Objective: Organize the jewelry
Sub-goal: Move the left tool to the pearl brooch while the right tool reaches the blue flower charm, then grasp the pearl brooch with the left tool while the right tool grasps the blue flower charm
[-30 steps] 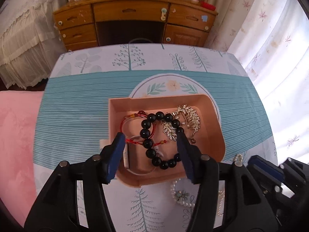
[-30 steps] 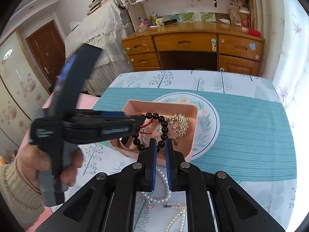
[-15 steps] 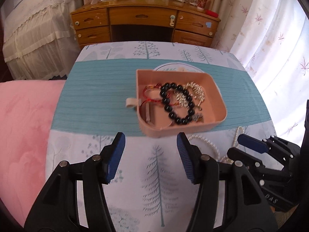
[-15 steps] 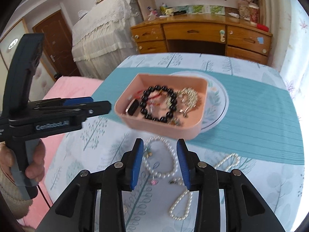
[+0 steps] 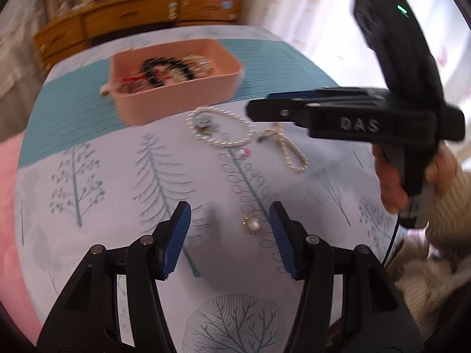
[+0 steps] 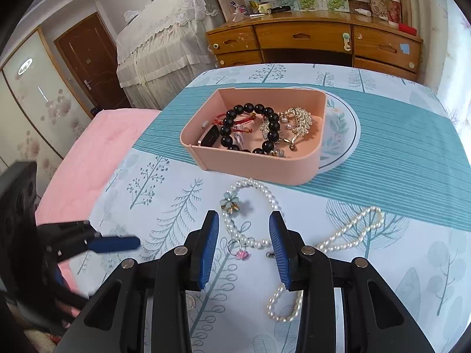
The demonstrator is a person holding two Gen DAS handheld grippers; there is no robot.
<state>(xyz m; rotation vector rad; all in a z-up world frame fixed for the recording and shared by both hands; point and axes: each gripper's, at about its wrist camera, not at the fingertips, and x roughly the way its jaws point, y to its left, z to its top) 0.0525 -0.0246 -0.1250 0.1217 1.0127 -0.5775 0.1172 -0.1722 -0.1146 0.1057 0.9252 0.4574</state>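
Observation:
A pink tray [image 6: 253, 166] [image 5: 176, 100] on the table holds a black bead bracelet [image 6: 250, 126], red cord bracelets and a gold brooch [image 6: 300, 119]. A pearl bracelet with a blue flower charm [image 6: 250, 206] [image 5: 223, 126] lies in front of it, beside a pearl strand [image 6: 350, 235] [image 5: 291, 153]. A small pearl ring [image 5: 251, 225] lies between my left gripper's jaws. My left gripper [image 5: 229, 238] is open and empty. My right gripper [image 6: 244, 244] is open and empty, over the pearl bracelet's near end; it also shows in the left wrist view [image 5: 259, 108].
The table has a tree-print cloth with a teal band [image 6: 397, 135]. A pink bed [image 6: 88, 164] lies to the left. A wooden desk [image 6: 312, 44] stands behind the table. A round placemat [image 6: 341, 135] lies under the tray.
Both grippers pulled back from the tray toward the near table. The right gripper opened wide. The left gripper swung right and down over the pearl ring.

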